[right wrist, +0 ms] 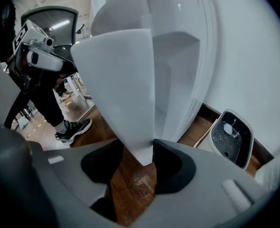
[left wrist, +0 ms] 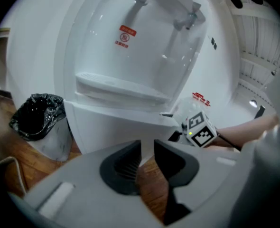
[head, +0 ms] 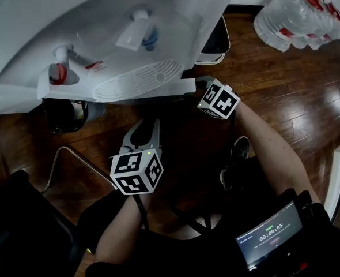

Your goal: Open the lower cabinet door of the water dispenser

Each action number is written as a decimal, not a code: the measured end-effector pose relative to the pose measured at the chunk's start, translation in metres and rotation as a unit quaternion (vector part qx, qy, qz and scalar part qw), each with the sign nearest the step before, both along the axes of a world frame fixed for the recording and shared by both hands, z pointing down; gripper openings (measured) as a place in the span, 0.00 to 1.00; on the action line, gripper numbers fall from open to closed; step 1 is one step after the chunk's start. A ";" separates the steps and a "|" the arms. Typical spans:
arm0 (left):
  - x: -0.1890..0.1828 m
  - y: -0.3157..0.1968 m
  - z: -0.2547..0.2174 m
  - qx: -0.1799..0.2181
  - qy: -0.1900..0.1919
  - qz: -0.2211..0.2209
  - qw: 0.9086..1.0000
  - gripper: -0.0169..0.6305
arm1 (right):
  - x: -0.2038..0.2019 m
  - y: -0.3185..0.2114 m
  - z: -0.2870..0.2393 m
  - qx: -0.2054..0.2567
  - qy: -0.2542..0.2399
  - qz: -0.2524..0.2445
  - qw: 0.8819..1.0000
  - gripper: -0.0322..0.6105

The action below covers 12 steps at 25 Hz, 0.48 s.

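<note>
The white water dispenser (head: 101, 33) fills the upper left of the head view, with a red tap (head: 57, 71) and a blue tap (head: 150, 38) above its drip tray (head: 138, 79). In the right gripper view the lower cabinet door (right wrist: 126, 80) stands swung out from the open compartment (right wrist: 175, 80). Its lower corner sits between the jaws of my right gripper (right wrist: 138, 158), and both pads press on it. In the head view my right gripper (head: 200, 85) is at the dispenser's front right corner. My left gripper (head: 144, 127) (left wrist: 147, 163) hangs in front of the cabinet, its jaws narrowly open on nothing.
A bin with a black bag (head: 66, 114) (left wrist: 35, 115) stands left of the dispenser. A flat tray-like device (right wrist: 230, 137) (head: 216, 39) lies on the wooden floor to its right. A pack of water bottles (head: 299, 16) sits at the far right. A metal frame (head: 72, 160) is near my left arm.
</note>
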<state>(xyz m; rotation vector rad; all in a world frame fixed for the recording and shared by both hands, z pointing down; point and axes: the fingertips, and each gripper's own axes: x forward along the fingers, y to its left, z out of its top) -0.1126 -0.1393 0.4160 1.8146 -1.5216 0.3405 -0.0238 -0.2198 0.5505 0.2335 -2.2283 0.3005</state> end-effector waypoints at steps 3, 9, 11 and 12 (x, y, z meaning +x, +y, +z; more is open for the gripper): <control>-0.003 0.011 0.002 -0.006 -0.001 -0.015 1.000 0.20 | 0.002 0.027 -0.002 -0.009 0.009 -0.029 0.999 0.35; 0.006 0.043 0.006 -0.005 0.008 -0.026 1.000 0.20 | -0.002 0.067 -0.012 0.036 0.045 -0.041 0.998 0.34; 0.010 0.056 0.007 -0.005 0.013 -0.024 1.000 0.20 | -0.005 0.080 -0.011 0.036 0.049 -0.020 0.998 0.34; 0.012 0.062 0.006 -0.005 0.016 -0.023 1.000 0.20 | -0.007 0.088 -0.011 0.032 0.049 -0.010 0.998 0.34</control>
